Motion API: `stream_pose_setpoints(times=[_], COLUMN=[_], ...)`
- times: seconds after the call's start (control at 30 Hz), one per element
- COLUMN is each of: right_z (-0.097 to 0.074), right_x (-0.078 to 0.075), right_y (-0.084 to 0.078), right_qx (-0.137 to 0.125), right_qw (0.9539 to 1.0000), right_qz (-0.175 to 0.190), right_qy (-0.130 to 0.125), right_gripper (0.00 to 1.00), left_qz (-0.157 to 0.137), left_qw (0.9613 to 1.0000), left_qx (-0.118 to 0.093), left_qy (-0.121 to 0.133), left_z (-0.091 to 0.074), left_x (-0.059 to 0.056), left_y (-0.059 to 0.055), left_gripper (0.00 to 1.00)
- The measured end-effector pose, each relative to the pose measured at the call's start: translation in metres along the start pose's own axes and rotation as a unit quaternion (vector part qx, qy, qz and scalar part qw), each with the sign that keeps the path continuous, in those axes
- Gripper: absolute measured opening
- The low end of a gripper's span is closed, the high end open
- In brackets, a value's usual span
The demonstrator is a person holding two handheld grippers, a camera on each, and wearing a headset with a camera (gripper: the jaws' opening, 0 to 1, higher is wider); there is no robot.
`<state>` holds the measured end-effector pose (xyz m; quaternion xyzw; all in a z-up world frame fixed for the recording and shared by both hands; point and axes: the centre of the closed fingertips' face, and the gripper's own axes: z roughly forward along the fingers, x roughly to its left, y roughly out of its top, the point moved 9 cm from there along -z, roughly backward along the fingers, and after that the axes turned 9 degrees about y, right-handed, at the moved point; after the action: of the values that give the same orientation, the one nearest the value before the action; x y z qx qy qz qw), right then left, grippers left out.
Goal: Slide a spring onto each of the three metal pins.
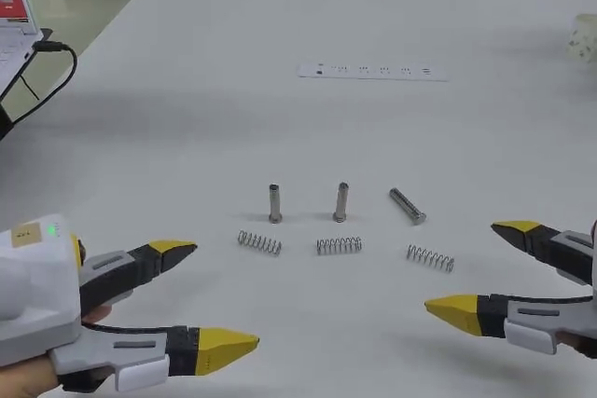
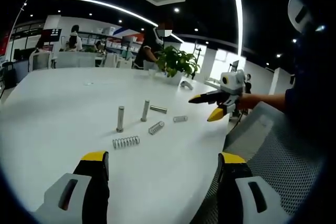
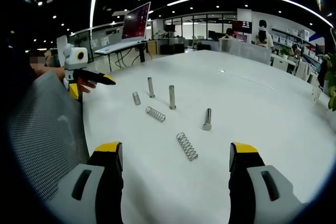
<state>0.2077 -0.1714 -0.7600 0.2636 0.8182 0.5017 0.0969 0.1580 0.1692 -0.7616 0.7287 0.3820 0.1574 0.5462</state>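
From where I stand, the broad white workbench takes up most of the scene. In the head view the left gripper, grey with yellow jaw tips, hovers over it at seven o'clock, its jaws spread wide and holding nothing. The matching right gripper hovers at four o'clock, equally agape and empty. A long white strip with small dark marks lies flat toward twelve o'clock. Near the centre sit three short silver metal pins in a row. The left pin and the middle pin stand upright, while the right pin lies on its side, its head toward five o'clock. At about six o'clock of each pin a small coiled steel spring lies loose on the bench: the left spring, the middle spring and the right spring.
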Motion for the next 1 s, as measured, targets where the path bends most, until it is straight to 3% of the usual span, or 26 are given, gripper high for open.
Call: stream_pose_setpoints(times=[1.0], right_z=[0.0007], right_x=[0.0010], right_y=[-0.0027], right_qx=[0.001], right_qw=[1.0000], right_qz=[0.006], right_qy=[0.000], right_gripper=[0.83], left_qz=[-0.001], left_qw=[1.0000], left_qx=[-0.004], left_qy=[0.003], left_z=[-0.0007], left_x=[-0.0002], left_y=[0.0006], left_gripper=[0.81])
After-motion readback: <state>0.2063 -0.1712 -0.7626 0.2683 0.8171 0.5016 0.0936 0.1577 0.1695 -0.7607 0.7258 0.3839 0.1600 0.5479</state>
